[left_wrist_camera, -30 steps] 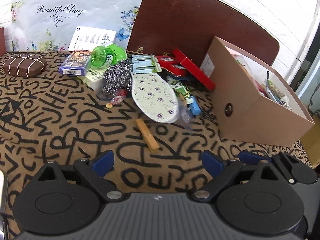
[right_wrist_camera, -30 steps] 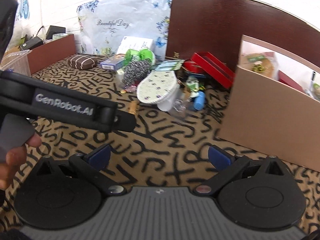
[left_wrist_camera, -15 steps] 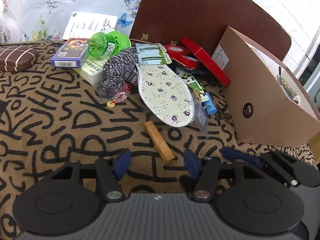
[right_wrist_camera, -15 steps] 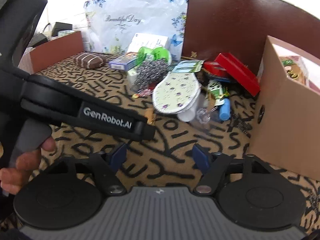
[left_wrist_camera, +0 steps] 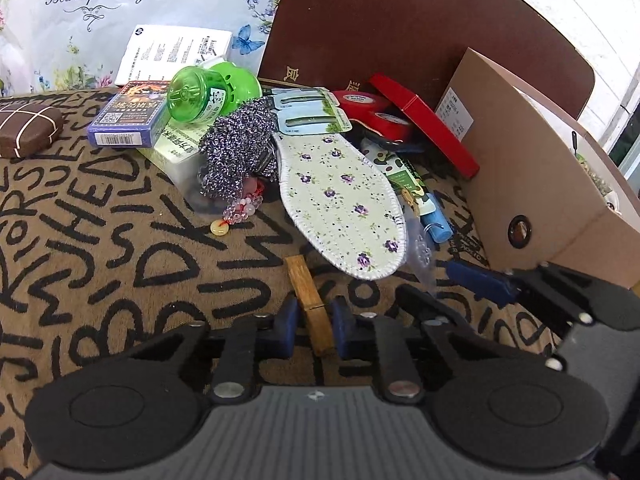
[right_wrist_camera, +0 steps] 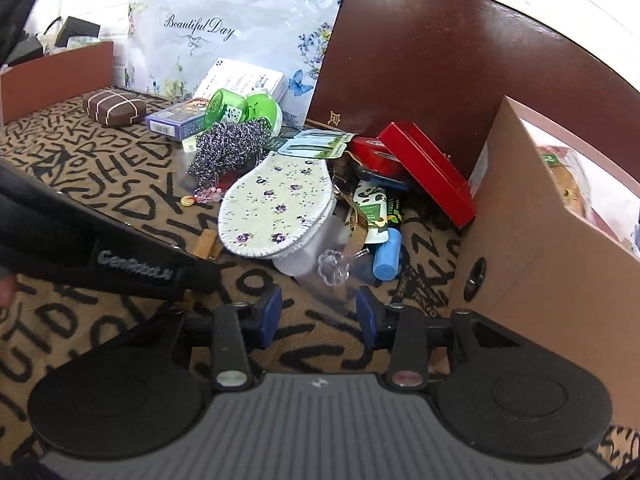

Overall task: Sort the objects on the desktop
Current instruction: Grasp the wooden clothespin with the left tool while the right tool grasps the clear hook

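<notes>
A wooden clothespin (left_wrist_camera: pixel 310 304) lies on the lettered cloth in front of the pile. My left gripper (left_wrist_camera: pixel 314 322) is closing on it, and both blue pads touch its sides. In the right wrist view the clothespin (right_wrist_camera: pixel 206 242) peeks out behind the left gripper's black body (right_wrist_camera: pixel 132 268). My right gripper (right_wrist_camera: pixel 318 312) is closing just short of a clear plastic bag holding a transparent flower piece (right_wrist_camera: pixel 332 268). Its pads press on nothing. A floral insole (left_wrist_camera: pixel 344 204) lies beyond both grippers.
The pile holds a steel scrubber (left_wrist_camera: pixel 236 152), green container (left_wrist_camera: pixel 200 96), blue card box (left_wrist_camera: pixel 128 120), red tape rolls (left_wrist_camera: pixel 360 100), red lid (left_wrist_camera: pixel 424 120) and blue tube (left_wrist_camera: pixel 436 224). An open cardboard box (left_wrist_camera: pixel 540 184) stands on the right. A brown pouch (left_wrist_camera: pixel 28 128) lies far left.
Both grippers came forward and down toward the pile. The left jaws went from wide apart to closed around the clothespin. The right jaws narrowed by more than half.
</notes>
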Action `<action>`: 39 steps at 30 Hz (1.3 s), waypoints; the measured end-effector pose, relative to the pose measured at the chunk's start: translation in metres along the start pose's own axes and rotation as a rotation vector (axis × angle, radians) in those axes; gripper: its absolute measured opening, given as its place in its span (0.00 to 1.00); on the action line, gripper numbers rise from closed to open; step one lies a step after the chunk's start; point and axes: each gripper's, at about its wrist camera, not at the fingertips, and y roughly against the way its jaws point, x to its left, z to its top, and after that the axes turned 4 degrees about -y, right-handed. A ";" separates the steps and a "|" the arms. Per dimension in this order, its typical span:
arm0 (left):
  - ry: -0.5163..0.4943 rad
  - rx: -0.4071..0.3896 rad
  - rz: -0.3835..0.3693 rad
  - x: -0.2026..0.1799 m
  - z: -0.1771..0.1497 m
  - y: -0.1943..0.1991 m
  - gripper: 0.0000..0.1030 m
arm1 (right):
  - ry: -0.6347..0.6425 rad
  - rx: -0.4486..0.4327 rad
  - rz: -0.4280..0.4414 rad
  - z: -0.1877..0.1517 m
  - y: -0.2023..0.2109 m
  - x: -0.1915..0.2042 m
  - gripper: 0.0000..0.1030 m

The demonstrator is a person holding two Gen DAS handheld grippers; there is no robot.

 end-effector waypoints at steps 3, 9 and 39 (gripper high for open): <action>-0.022 0.007 -0.003 -0.001 0.001 0.000 0.11 | 0.011 -0.003 -0.018 0.002 -0.009 0.002 0.34; -0.038 -0.007 0.017 -0.004 -0.001 -0.003 0.12 | -0.020 0.003 -0.008 0.001 -0.013 -0.004 0.19; -0.117 -0.005 -0.002 -0.029 -0.034 0.044 0.11 | -0.135 -0.022 0.144 -0.012 0.059 -0.019 0.00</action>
